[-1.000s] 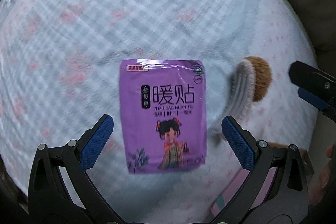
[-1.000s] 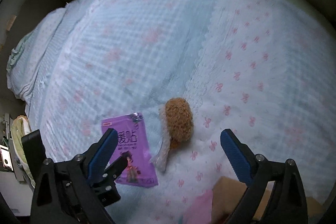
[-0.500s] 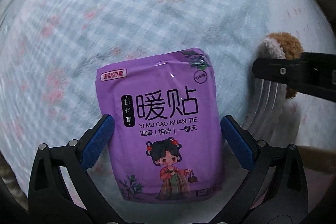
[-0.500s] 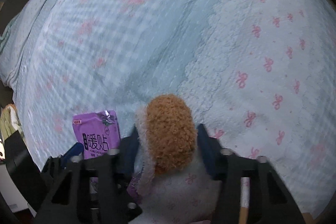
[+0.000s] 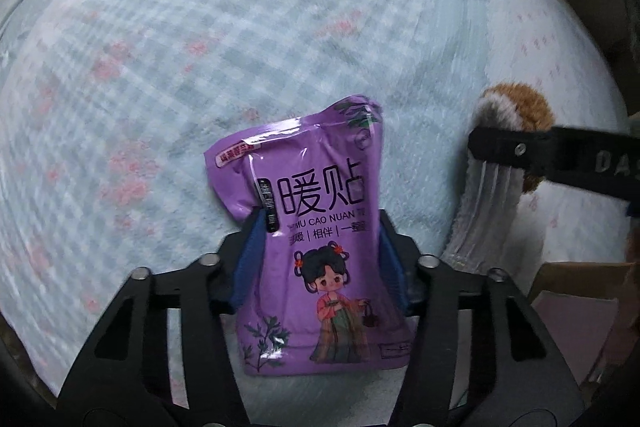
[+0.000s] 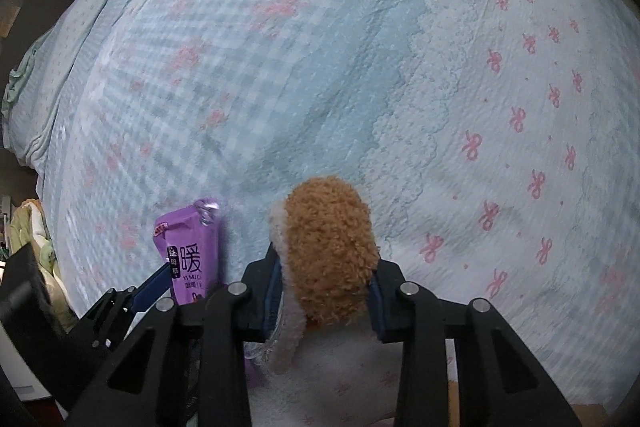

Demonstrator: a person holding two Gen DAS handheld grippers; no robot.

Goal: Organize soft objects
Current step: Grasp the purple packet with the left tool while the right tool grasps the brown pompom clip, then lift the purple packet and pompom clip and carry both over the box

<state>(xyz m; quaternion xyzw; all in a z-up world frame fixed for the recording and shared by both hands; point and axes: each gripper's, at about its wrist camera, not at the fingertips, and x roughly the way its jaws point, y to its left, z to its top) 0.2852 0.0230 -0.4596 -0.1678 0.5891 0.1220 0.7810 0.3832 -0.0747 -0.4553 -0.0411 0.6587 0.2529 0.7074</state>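
Observation:
A purple heat-patch pouch (image 5: pixel 320 227) with a cartoon girl sits between the blue pads of my left gripper (image 5: pixel 320 259), which is shut on its lower half and holds it above the bedspread. The pouch also shows in the right wrist view (image 6: pixel 192 255). A brown and white plush toy in a clear wrapper (image 6: pixel 328 251) is clamped in my right gripper (image 6: pixel 324 291). In the left wrist view the plush (image 5: pixel 516 111) sits at the right, with the right gripper's black finger across it.
A pale blue checked bedspread with pink bows (image 6: pixel 360 67) fills both views. A brown cardboard box with pink lining (image 5: pixel 576 303) lies at the lower right of the left wrist view. Crumpled bedding and clutter (image 6: pixel 28 227) lie at the bed's left edge.
My left gripper closed on the purple pouch and lifted it, crumpling its top. My right gripper, shut on the plush half a second ago, has raised it slightly.

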